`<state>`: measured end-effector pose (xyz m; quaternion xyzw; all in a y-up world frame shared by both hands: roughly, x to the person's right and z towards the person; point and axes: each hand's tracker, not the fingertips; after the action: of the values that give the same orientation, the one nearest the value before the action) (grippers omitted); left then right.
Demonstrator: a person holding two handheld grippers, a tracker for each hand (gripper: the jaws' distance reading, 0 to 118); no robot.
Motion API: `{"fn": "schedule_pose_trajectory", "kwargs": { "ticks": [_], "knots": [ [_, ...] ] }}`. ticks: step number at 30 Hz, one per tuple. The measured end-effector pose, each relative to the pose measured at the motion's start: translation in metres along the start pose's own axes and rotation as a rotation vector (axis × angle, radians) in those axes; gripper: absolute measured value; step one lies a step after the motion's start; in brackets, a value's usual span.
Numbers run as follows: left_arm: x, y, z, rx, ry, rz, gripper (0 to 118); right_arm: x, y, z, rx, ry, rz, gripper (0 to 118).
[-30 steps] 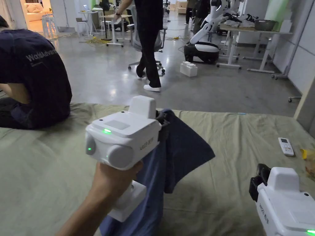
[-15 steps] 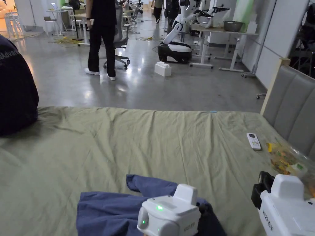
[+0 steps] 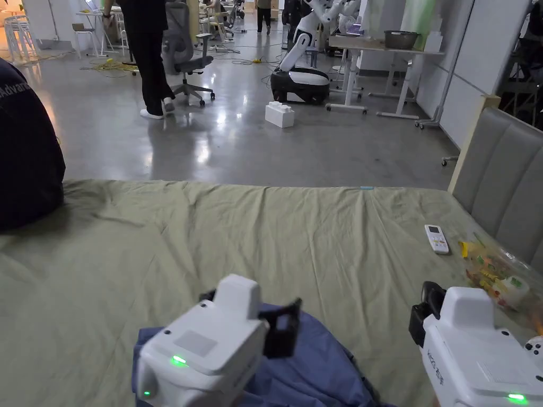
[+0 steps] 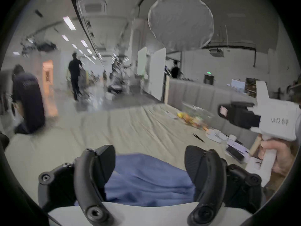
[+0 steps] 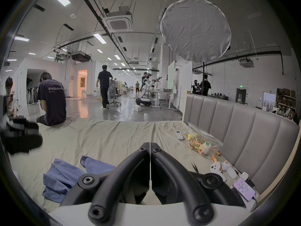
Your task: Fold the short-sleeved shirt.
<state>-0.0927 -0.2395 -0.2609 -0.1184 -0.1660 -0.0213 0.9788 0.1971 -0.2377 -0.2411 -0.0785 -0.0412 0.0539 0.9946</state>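
Observation:
The blue short-sleeved shirt lies crumpled on the green bed sheet, near the front edge. My left gripper hovers just above it, jaws spread wide and holding nothing. In the left gripper view the shirt sits under the open left gripper, and its jaws are off the cloth. My right gripper hangs to the right of the shirt, shut and empty. The right gripper view shows the right gripper with its jaws pressed together, and the shirt lower left with a sleeve sticking out.
A person sits on the bed's far left edge. A white remote and a bag of snacks lie by the grey headboard. White controllers, scissors and a phone sit near the right corner.
The left gripper carried the hanging shirt down onto the bed, then opened and let it go. The right gripper stayed shut at the right. The head camera swung right.

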Motion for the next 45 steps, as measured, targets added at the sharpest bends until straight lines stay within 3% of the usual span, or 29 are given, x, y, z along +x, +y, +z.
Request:
{"fn": "schedule_pose_trajectory", "kwargs": {
  "ticks": [3,6,10,21,29,30,31,34,35,45],
  "knots": [
    [-0.027,0.015,0.019,0.074,0.129,0.041,11,-0.013,0.005,0.001,0.025,0.019,0.013,2],
    [-0.051,0.019,0.032,0.106,0.270,0.080,6,-0.023,0.008,0.000,0.042,0.030,0.016,2],
    [-0.074,0.016,0.044,0.108,0.349,0.099,3,-0.030,0.013,0.000,0.060,0.042,0.003,2],
    [-0.100,-0.013,0.043,-0.050,0.340,0.144,1,-0.032,0.015,-0.008,0.065,0.053,0.031,2],
    [-0.160,-0.056,-0.021,-0.309,0.317,0.230,1,-0.025,-0.002,-0.022,0.008,0.048,0.039,2],
    [-0.168,-0.061,-0.032,-0.347,0.313,0.245,2,-0.023,-0.004,-0.024,0.000,0.047,0.040,2],
    [-0.175,-0.065,-0.042,-0.385,0.306,0.256,16,-0.022,-0.007,-0.025,-0.010,0.045,0.039,2],
    [-0.194,-0.077,-0.071,-0.475,0.331,0.288,81,-0.019,-0.015,-0.031,-0.033,0.039,0.049,2],
    [-0.201,-0.083,-0.082,-0.512,0.338,0.307,86,-0.017,-0.018,-0.034,-0.044,0.036,0.048,2],
    [-0.243,-0.146,-0.161,-0.698,0.380,0.345,86,-0.007,-0.044,-0.057,-0.134,0.009,0.065,2]
  ]
}}
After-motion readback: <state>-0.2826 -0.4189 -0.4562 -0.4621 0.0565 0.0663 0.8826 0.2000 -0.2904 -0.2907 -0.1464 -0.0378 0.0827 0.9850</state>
